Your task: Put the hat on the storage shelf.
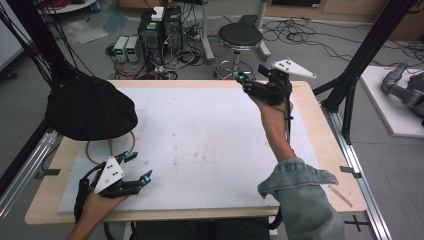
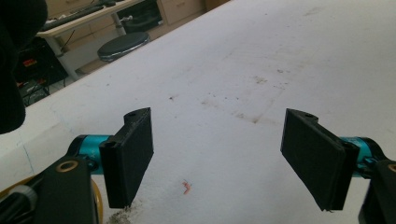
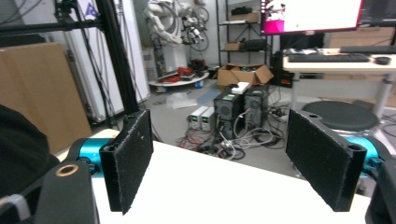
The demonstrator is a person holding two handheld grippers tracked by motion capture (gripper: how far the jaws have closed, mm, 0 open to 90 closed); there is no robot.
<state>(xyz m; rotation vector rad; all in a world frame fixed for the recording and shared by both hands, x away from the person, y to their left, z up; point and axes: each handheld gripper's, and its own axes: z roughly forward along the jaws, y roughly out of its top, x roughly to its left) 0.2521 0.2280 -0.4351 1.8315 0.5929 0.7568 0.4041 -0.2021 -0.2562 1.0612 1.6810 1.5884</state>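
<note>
Left claw (image 1: 134, 166): jaws stood wide apart, nothing between them, low over the near left corner of the tabletop (image 1: 210, 145). In the left gripper view the pads (image 2: 133, 154) framed bare white sheet with faint stains and a small red scrap (image 2: 187, 187).

Right claw (image 1: 250, 82): jaws likewise apart and empty, held up at the far right edge, pointing off toward the room beyond. Right gripper view looked across the tabletop edge to the floor clutter.

Nearest thing to the left claw: a black cloth bundle (image 1: 90, 107), lying on the far left corner and overhanging the edge. A tan ring (image 1: 107, 150) showed from under it, just beyond the claw.

Risks, as judged: a pinch on loose fabric could drag the bundle off the edge it overhangs; the ring, half hidden, could snag a jaw or come along unplanned. The right claw sat well apart, too far to steady anything.

Count: one bundle, one ring, two claws, one stool (image 1: 240, 37) behind the tabletop.
</note>
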